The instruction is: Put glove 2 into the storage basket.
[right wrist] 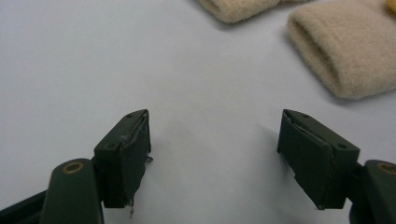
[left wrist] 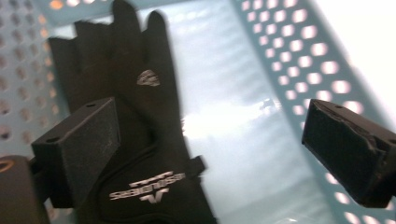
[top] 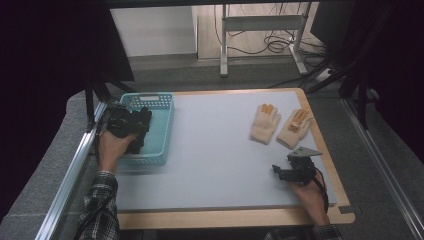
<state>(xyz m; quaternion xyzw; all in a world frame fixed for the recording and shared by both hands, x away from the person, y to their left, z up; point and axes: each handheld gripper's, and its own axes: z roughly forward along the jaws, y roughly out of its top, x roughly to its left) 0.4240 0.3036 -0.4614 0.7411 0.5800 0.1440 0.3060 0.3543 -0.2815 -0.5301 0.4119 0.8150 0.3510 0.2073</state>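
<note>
At the left side of the table [top: 215,165], the left gripper [top: 131,125] hangs over a turquoise perforated plastic basket [top: 162,125], held in the person's left hand [top: 112,147], whose plaid sleeve [top: 100,200] comes in from the near edge. In the left gripper view its two black jaws stand wide apart with nothing pinched between them; below them a black glove [left wrist: 135,107] lies flat on the basket's pale floor [left wrist: 243,121], fingers pointing toward the far end and a white logo printed near the cuff. The left pad overlaps the glove in that view, but whether it touches the fabric cannot be told. The glove sits toward the left wall of the basket, clear of the right wall with its rows of holes. At the right side of the table, the right gripper [top: 282,172] rests low near the front edge, gripped by the right hand [top: 310,192]. In the right gripper view its jaws are released too, spread over bare grey tabletop with nothing between them. Beyond it, on the far right, two beige knit gloves with orange fingertips lie side by side: the left one [top: 265,122] and the right one [top: 295,127], their ribbed cuffs turned toward the near side and lying just ahead of the right gripper's jaws.
</note>
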